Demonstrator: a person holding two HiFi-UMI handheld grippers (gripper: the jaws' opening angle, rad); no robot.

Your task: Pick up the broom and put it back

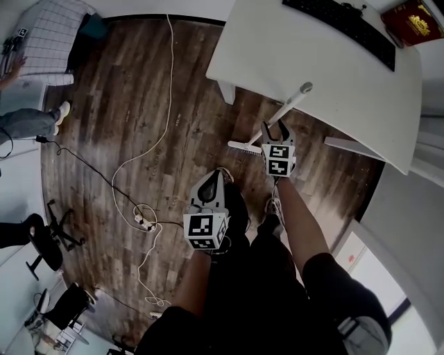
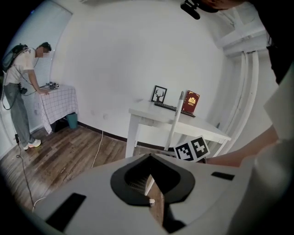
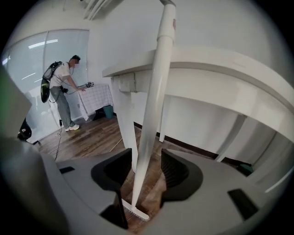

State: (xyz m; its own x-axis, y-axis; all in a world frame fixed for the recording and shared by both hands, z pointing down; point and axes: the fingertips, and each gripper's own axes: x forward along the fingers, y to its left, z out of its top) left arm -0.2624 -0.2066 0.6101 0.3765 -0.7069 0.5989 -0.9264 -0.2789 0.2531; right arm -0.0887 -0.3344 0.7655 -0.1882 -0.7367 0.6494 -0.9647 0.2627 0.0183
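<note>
By the table (image 1: 291, 48), the right gripper (image 1: 275, 132) is open around the broom (image 1: 290, 105) stick; the left gripper (image 1: 211, 182) is closed.

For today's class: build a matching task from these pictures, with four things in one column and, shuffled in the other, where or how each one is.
Column A
1. long-handled white broom
2. dark red book
3. thin white cable
4. right tool

Column B
a. looped across the brown wooden floor
b. open, one jaw on either side of the broom's handle
c. on top of the white table
d. leaning against the table's edge

Pairs: 1-d; 2-c; 3-a; 4-b
</note>
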